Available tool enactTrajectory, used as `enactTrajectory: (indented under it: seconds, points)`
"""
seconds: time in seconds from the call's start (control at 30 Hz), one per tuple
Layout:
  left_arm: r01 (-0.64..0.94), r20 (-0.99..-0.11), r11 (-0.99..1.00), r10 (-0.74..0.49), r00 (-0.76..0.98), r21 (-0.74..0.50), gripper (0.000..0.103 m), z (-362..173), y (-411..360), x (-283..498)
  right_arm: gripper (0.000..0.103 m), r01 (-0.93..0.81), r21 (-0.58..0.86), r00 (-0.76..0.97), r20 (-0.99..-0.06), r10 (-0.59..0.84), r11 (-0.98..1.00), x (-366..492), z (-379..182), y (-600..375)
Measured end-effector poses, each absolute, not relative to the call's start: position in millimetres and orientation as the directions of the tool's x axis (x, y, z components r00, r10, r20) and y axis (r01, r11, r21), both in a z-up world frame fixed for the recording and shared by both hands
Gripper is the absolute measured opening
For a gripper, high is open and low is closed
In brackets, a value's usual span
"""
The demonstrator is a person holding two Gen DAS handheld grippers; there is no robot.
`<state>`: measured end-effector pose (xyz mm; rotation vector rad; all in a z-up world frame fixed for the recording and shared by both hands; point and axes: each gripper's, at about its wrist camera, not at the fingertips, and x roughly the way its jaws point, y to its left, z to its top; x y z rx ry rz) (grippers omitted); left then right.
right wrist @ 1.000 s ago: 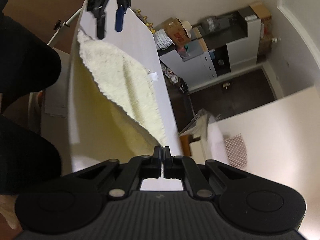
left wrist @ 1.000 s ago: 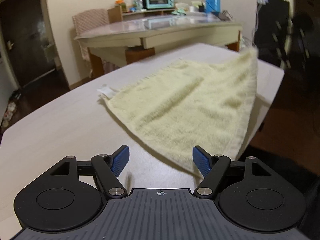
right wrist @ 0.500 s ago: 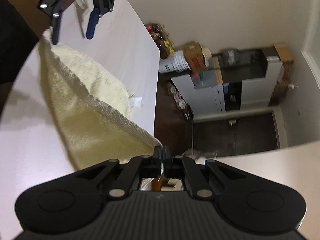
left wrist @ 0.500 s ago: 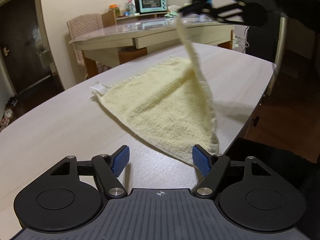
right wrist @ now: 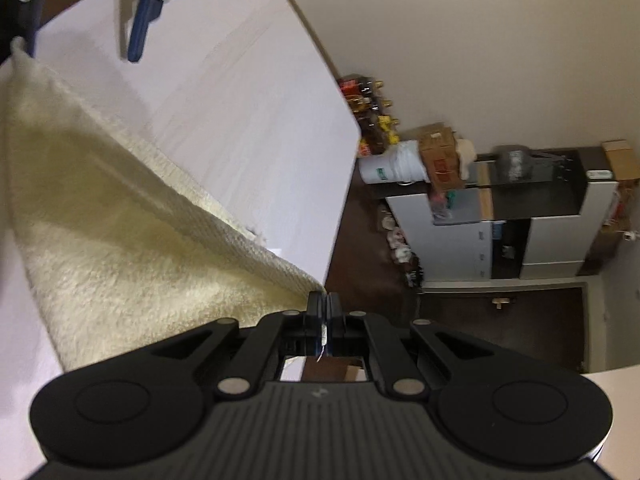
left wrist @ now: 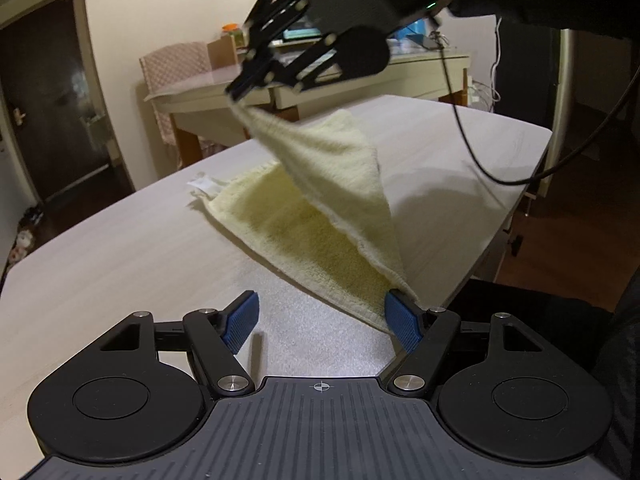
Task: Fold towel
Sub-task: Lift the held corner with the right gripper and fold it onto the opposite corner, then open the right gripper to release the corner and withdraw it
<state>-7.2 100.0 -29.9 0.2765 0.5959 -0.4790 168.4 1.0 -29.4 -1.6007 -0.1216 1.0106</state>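
Observation:
A pale yellow towel (left wrist: 304,216) lies on the white table (left wrist: 120,248), its right half lifted and folded over toward the left. My right gripper (left wrist: 240,90) hangs above the towel's far side, shut on one corner of it. In the right wrist view that corner is pinched between the closed fingers of the right gripper (right wrist: 325,304), and the towel (right wrist: 112,232) slopes away to the left. My left gripper (left wrist: 322,320) stays low at the near edge, open. The towel's near corner rests against its right pad (left wrist: 402,320), with nothing between the pads. The left gripper (right wrist: 80,28) also shows at the top left of the right wrist view.
The table's right edge (left wrist: 500,232) drops off close beside the towel. A black cable (left wrist: 472,152) trails from the right gripper. Behind stand a second table (left wrist: 360,84) and a chair with a chequered cloth (left wrist: 176,64). Cabinets (right wrist: 520,232) and boxes (right wrist: 436,160) stand on the dark floor.
The right gripper has carried the towel corner from the far right up and across to the left, folding that half over the rest. The left gripper has barely moved.

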Motion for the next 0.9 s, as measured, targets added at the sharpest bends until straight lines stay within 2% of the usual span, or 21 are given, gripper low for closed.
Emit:
enactTrajectory:
  seconds: [0.53, 0.6, 0.73, 0.9]
  points:
    - [0.453, -0.590, 0.889, -0.328, 0.738, 0.072, 0.076, -27, 106, -11, 0.003, -0.536, -0.758, 0.555, -0.647, 0.522, -0.371, 210, -79, 63]
    - [0.448, -0.590, 0.892, -0.329, 0.738, 0.063, 0.076, -27, 106, -10, 0.007, -0.535, -0.758, 0.554, -0.649, 0.522, -0.374, 212, -82, 66]
    - [0.444, -0.592, 0.894, -0.326, 0.737, 0.060, 0.076, -27, 105, -9, 0.028, -0.538, -0.783, 0.569, -0.610, 0.551, -0.312, 221, -78, 69]
    - [0.439, -0.597, 0.896, -0.319, 0.736, 0.062, 0.076, -27, 103, -12, 0.040, -0.576, -0.787, 0.589, -0.587, 0.555, -0.220, 228, -65, 64]
